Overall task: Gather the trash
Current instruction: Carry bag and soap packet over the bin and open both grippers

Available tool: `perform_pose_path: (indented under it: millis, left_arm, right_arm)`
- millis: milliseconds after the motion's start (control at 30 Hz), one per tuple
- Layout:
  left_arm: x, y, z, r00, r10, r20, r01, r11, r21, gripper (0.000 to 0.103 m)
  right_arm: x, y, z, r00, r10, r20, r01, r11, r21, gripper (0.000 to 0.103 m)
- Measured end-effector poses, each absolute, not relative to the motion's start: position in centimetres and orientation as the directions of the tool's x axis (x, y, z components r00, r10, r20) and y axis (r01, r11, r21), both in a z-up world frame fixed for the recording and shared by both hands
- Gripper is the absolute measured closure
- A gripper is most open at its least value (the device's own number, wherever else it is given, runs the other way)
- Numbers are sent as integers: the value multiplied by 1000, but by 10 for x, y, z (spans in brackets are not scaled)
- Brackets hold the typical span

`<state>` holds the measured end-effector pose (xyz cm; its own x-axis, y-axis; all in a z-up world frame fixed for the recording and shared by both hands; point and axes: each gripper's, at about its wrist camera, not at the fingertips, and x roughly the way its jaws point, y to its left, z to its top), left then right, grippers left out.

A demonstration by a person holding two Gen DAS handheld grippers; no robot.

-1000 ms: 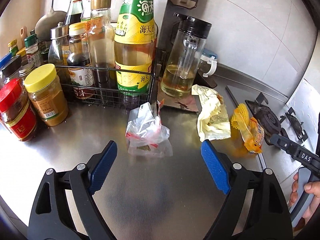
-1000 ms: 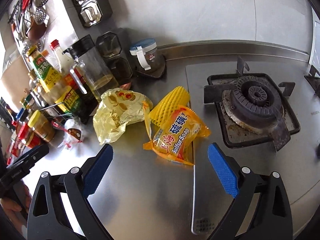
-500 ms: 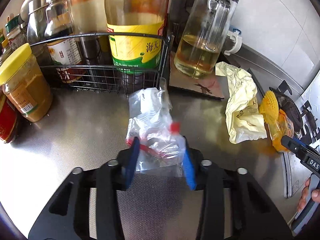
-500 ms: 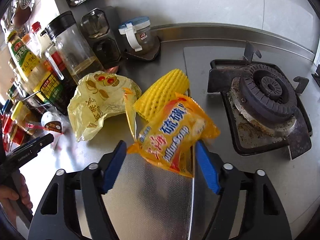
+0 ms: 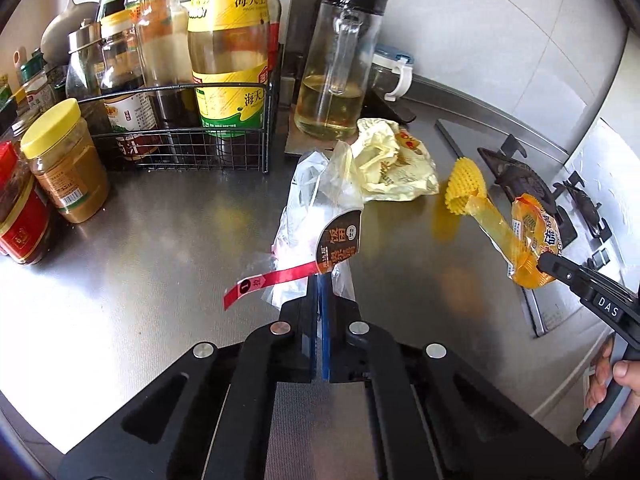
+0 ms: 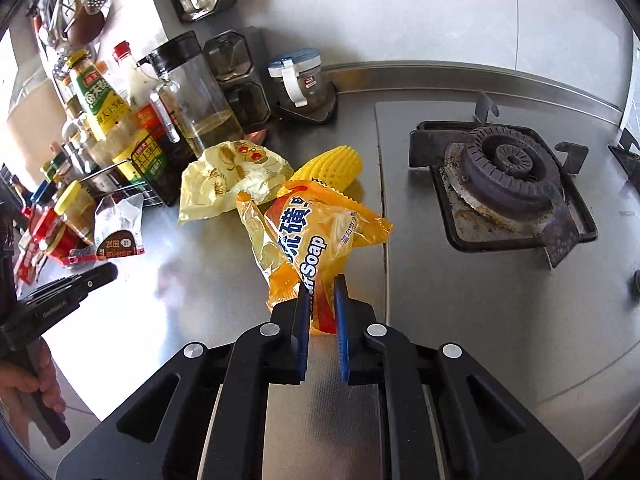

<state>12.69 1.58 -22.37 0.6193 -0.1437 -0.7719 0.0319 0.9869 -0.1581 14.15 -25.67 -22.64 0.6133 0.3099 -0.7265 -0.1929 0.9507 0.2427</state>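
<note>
Trash lay in a loose cluster on the steel counter (image 5: 132,240), between the wire rack of bottles (image 5: 180,136) and the stove burner (image 6: 508,168), so we went for two pieces at once. Our left tongs (image 5: 319,280) had just been closing and were clenched on the lower edge of the clear plastic wrapper (image 5: 316,208); its dark label and red tear strip (image 5: 272,280) hung off it. We took it by that thin bottom edge because the film offered nothing firmer, and the blue pads met with only film between them. Our right tongs (image 6: 322,300) had likewise just been closing and were grasping the orange soap packet (image 6: 316,236) by its near end, the rest standing up and forward from the pads. That packet kept the pads a little apart, which we judged a sign of real bulk inside the grip.

Two pieces remained on the counter: the crumpled yellow bag (image 6: 228,184) near the oil jug (image 6: 192,96), and the yellow foam net (image 6: 332,166) just behind the soap packet. With both tongs full, those would have to wait for a second pass, we reckoned. No bin showed in either view, so we could not tell where the load was meant to go. The wrapper's slack film seemed the likelier of the two to slip.
</note>
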Motion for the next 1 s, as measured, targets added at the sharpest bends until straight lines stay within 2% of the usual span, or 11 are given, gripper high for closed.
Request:
perform_pose_path:
  millis: [333, 633, 1000]
  left_arm:
    - [25, -8, -218, 615, -206, -761, 102, 978, -183, 103]
    - [-80, -12, -228, 598, -251, -761, 145, 968, -205, 103]
    - [-153, -8, -295, 488, -289, -824, 113, 957, -268, 103]
  right_arm:
    - [40, -264, -218, 616, 341, -710, -206, 940, 272, 90]
    - [-63, -250, -236, 575, 357, -736, -231, 934, 272, 90]
    - [-114, -224, -306, 434, 349, -831, -246, 933, 263, 90]
